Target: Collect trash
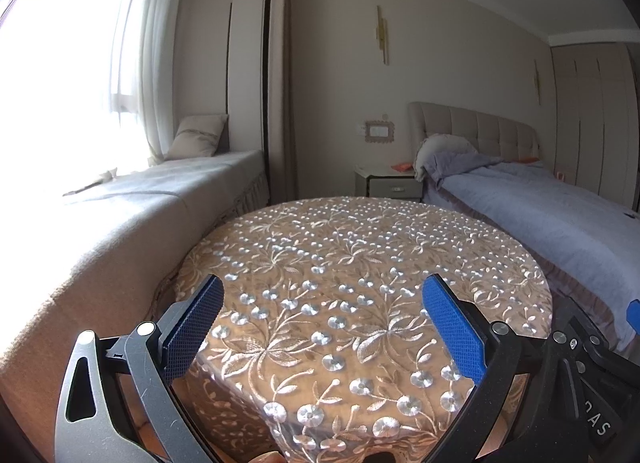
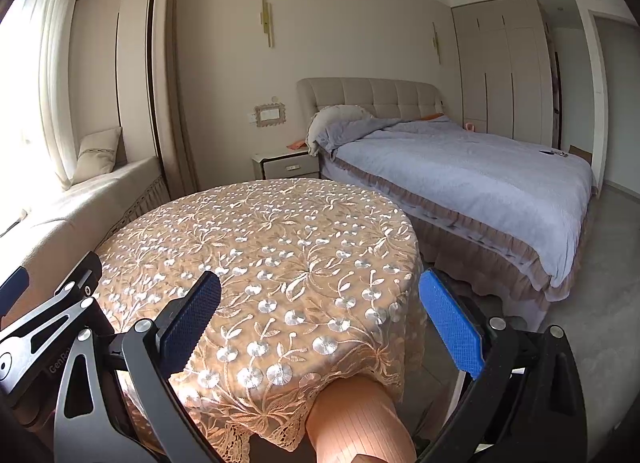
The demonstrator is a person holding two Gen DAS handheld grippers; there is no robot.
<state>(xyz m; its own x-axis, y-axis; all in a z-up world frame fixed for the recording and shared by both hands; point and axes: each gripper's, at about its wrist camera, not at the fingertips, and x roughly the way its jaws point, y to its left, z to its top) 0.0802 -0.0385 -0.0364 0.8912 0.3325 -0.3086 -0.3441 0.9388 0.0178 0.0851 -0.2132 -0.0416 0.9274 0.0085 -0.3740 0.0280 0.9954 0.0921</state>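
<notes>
Grippers side by side above a round table (image 1: 360, 247) under a flowered lace cloth (image 2: 264, 247). Left gripper (image 1: 322, 327): fingers spread, nothing held. Right gripper (image 2: 320, 323): fingers spread, nothing held. Trash cannot be made out in either view. Bed (image 2: 460, 171) stands beyond.

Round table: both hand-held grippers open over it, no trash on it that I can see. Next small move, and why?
Probably pan toward the bed and nightstand to search. The lace-covered round table shows only its cloth, and the left hand-held gripper and right hand-held gripper hold nothing. Small items lie on the bed's far edge; whether they are trash is unclear.
</notes>
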